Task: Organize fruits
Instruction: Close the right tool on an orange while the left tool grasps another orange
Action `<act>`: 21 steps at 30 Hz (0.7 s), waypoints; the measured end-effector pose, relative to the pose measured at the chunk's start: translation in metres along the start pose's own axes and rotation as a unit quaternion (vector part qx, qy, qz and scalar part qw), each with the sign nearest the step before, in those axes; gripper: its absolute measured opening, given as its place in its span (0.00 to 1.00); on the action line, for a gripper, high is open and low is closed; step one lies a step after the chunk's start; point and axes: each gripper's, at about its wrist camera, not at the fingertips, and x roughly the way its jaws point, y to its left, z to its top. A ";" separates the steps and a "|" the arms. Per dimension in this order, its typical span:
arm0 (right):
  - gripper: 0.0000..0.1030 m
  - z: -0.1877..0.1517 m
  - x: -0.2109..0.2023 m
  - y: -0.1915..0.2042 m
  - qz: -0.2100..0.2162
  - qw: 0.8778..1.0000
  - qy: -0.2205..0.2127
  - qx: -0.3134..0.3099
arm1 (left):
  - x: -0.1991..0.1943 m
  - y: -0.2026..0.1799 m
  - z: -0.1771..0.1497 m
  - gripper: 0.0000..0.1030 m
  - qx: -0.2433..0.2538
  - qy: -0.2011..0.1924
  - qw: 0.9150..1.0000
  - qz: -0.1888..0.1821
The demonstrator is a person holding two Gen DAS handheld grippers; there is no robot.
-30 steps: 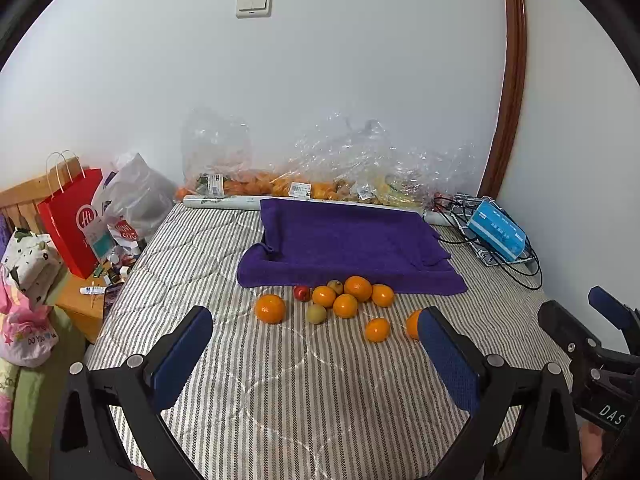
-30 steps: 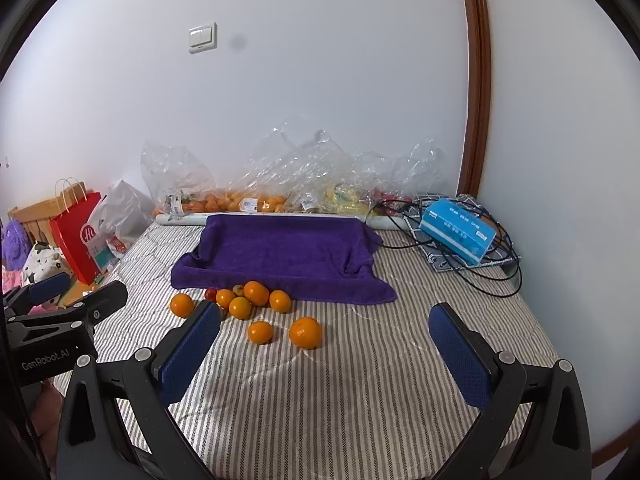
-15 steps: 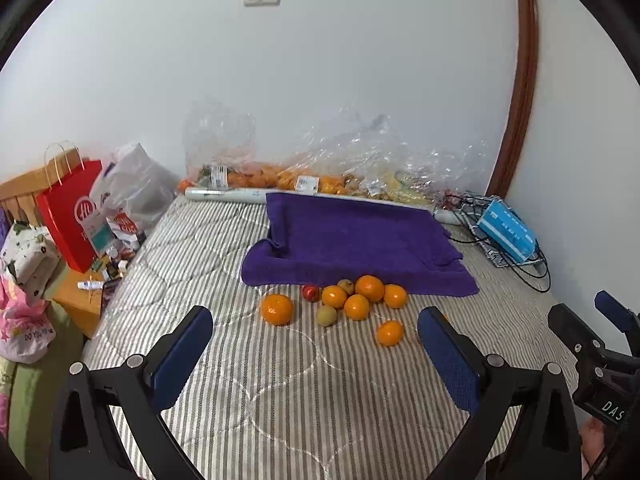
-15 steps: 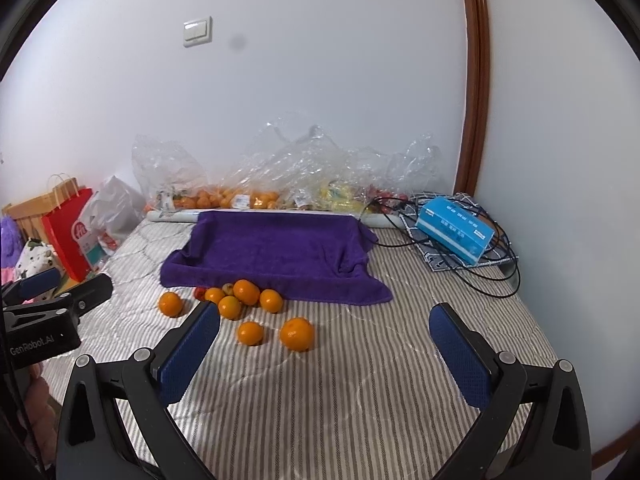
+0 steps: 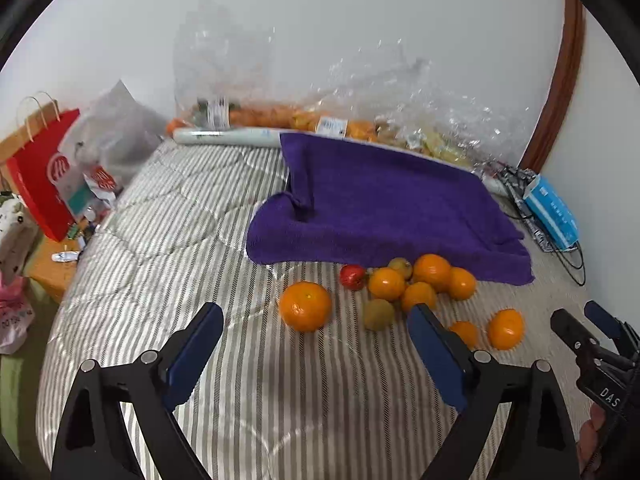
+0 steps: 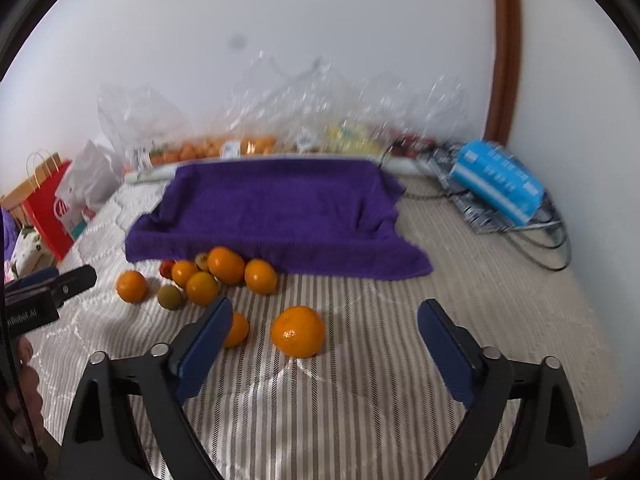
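Note:
Several oranges lie on a striped mattress in front of a purple towel (image 5: 384, 200) (image 6: 280, 208). A large orange (image 5: 305, 306) sits just ahead of my left gripper (image 5: 316, 336), whose jaws are closing with nothing between them. Behind it are a small red fruit (image 5: 353, 277), a greenish fruit (image 5: 378, 313) and a cluster of oranges (image 5: 430, 272). My right gripper (image 6: 324, 332) hangs over the mattress, its jaws closing too, with another large orange (image 6: 298, 331) just ahead of the fingertips and untouched. A smaller orange (image 6: 237, 329) is half hidden behind its left finger (image 6: 204, 340).
Clear plastic bags of fruit (image 5: 304, 116) line the wall behind the towel. A blue box (image 6: 498, 184) on tangled cables sits at the right. A red paper bag (image 5: 40, 168) and a white plastic bag (image 5: 108, 140) stand beside the bed's left edge.
Both grippers have dropped lower and come closer to the fruit, which now looks larger in both views. Their jaws have narrowed a little.

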 end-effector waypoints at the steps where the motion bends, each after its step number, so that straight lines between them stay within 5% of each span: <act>1: 0.89 0.000 0.008 0.000 0.001 1.000 0.006 0.000 | 0.006 0.001 0.002 0.89 0.002 0.004 1.000 -0.001; 17: 0.69 -0.004 0.086 0.012 0.004 0.998 0.056 0.008 | 0.058 0.026 0.017 0.88 0.021 0.014 0.999 -0.026; 21: 0.57 -0.004 0.097 0.013 0.000 0.997 0.069 0.016 | 0.066 0.025 0.016 0.88 0.032 0.018 0.999 -0.031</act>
